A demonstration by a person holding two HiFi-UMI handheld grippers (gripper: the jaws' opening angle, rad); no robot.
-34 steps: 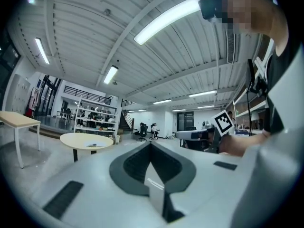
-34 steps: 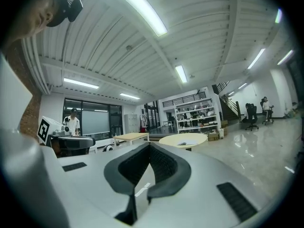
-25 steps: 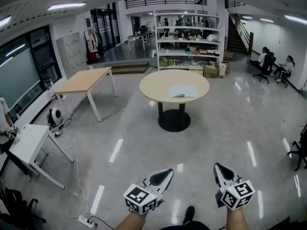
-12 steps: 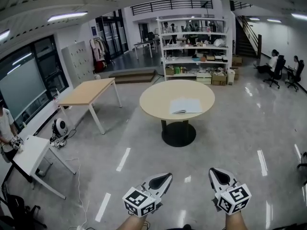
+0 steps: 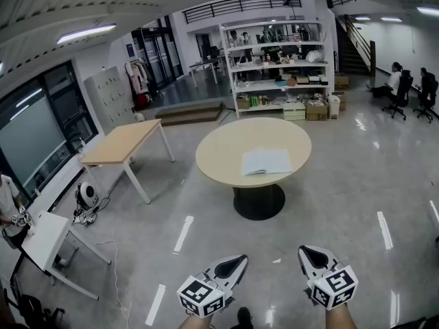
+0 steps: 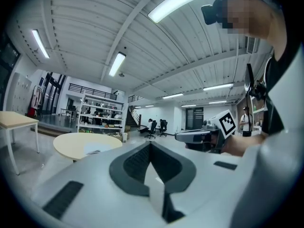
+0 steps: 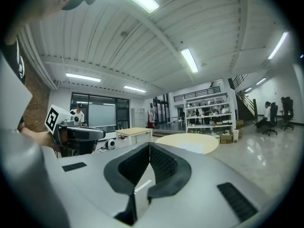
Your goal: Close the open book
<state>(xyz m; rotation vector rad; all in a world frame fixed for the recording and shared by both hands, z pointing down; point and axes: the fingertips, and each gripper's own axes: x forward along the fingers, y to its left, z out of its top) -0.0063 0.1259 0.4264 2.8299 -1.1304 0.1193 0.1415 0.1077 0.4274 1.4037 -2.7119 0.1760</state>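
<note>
An open white book (image 5: 266,161) lies flat on the round beige table (image 5: 219,157) ahead of me, right of the table's middle. The book (image 6: 93,149) shows small on that table (image 6: 71,144) in the left gripper view. Both grippers are held low in front of me, far short of the table. My left gripper (image 5: 240,258) is shut with nothing in it, its tips (image 6: 150,142) meeting. My right gripper (image 5: 304,250) is also shut and empty, its tips (image 7: 149,144) together. In the right gripper view the table (image 7: 190,142) is ahead and the book cannot be made out.
A rectangular wooden table (image 5: 120,143) stands left of the round one. A white table (image 5: 42,239) with cables and a power strip beneath is at the near left. Stocked shelves (image 5: 281,64) line the back. Seated people (image 5: 401,81) are at the far right, near stairs. The glossy floor (image 5: 206,211) lies between.
The round table and book have drawn nearer and larger in the head view as I move forward across the floor. Both grippers stay shut and held low in front.
</note>
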